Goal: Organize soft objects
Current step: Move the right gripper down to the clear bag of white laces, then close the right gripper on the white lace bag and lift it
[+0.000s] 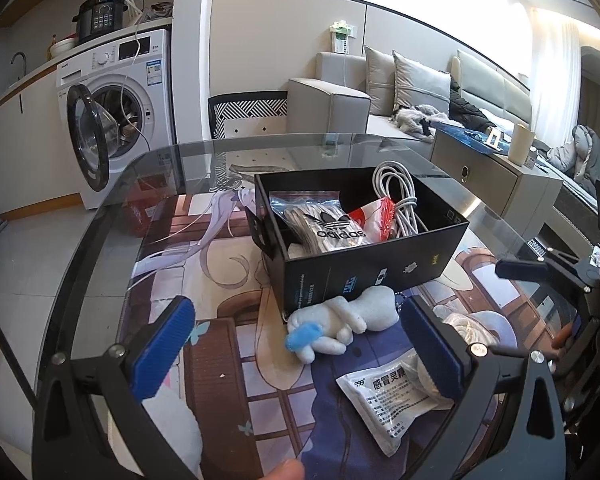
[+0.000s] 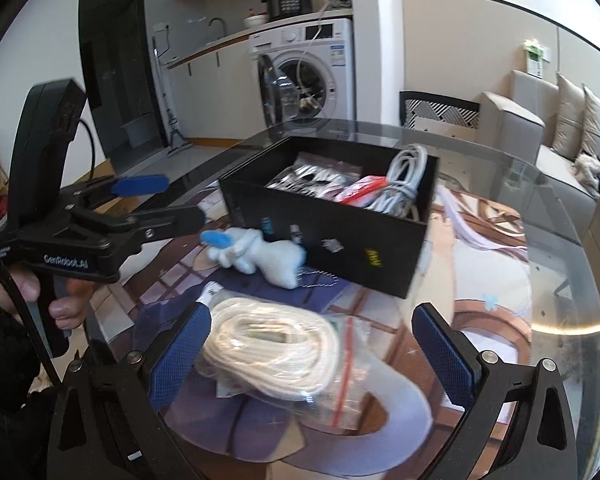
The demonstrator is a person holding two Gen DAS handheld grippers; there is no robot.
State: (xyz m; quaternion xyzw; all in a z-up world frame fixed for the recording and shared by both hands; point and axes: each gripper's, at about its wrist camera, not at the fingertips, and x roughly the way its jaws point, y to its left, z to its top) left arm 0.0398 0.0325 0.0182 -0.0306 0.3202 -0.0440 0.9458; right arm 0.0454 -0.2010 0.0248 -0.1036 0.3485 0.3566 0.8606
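Note:
A black box (image 1: 364, 276) (image 2: 340, 240) stands on the glass table and holds a bagged adidas item (image 1: 328, 226), a red-and-white bag (image 1: 374, 218) and a white cable (image 1: 400, 196). A white plush toy with a blue tip (image 1: 340, 322) (image 2: 260, 254) lies against the box's near side. My left gripper (image 1: 300, 344) (image 2: 180, 198) is open and empty, just before the plush. My right gripper (image 2: 312, 344) is open, its fingers either side of a clear bag of coiled white rope (image 2: 272, 350). A white medicine sachet (image 1: 384, 404) lies beside the left gripper's right finger.
An anime-print mat (image 1: 228, 344) lies under the glass table top (image 2: 540, 280). A washing machine (image 1: 116, 112) with its door open stands beyond the table's left end. A patterned chair (image 1: 248, 114) and a grey sofa (image 1: 400, 92) stand behind the table.

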